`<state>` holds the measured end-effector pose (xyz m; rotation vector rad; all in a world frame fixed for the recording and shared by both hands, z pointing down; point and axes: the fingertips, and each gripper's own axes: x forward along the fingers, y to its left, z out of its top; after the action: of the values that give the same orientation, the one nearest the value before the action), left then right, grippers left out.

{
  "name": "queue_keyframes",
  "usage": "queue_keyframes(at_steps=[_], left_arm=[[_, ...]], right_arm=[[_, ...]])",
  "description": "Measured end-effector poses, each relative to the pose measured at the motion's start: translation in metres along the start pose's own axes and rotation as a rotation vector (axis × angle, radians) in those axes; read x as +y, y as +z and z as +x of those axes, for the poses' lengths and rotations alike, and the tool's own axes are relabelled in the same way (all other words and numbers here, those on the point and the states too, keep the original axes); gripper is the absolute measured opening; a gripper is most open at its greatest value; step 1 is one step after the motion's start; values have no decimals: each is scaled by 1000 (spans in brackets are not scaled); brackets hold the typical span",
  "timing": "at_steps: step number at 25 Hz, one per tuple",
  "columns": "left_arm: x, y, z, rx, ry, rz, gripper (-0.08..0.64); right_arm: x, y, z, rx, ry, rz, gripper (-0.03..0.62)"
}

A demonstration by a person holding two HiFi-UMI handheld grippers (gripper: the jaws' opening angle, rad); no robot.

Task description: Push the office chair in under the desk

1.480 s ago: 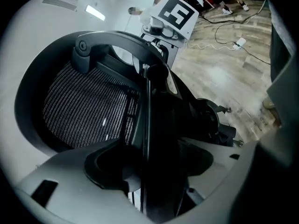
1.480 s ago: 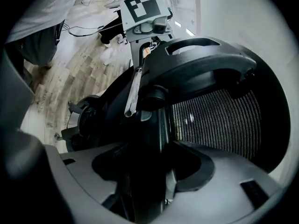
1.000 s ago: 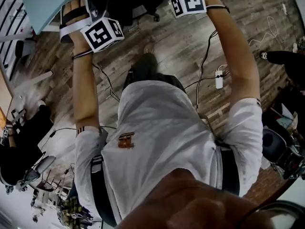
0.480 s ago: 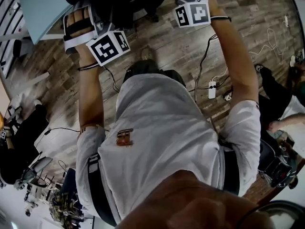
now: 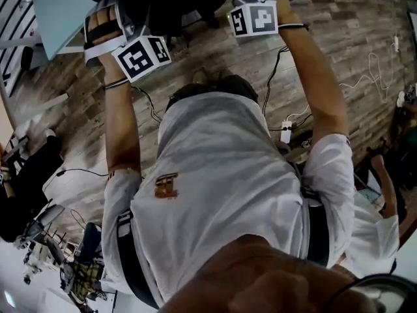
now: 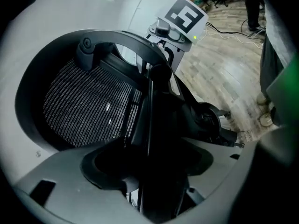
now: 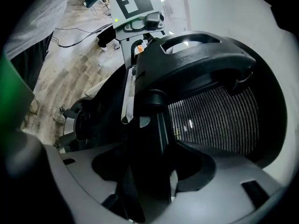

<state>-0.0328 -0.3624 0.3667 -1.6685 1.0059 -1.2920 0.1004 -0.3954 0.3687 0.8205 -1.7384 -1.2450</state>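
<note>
Far left, beside the pale counter [image 5: 55, 5], left hand-held gripper [image 6: 149, 171] clamped on the dark side frame of the office chair [image 6: 88, 106], jaws closed tight around that upright edge. Further right, mesh backrest and black seat at the far edge of the head view, just right of the counter, standing on the wooden floor [image 5: 365, 38]. Right again, right hand-held gripper [image 7: 149, 171] likewise closed on the opposite side frame, with a white power strip [image 5: 285, 131] lying nearer on the floor.
</note>
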Motion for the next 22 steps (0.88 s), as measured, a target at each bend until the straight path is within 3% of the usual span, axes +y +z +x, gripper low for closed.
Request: queue_keyframes(at_steps=[22], left_arm=[[25, 0, 43, 125, 34, -18, 345]], right_arm=[[-21, -19, 30, -51, 34, 14, 265]])
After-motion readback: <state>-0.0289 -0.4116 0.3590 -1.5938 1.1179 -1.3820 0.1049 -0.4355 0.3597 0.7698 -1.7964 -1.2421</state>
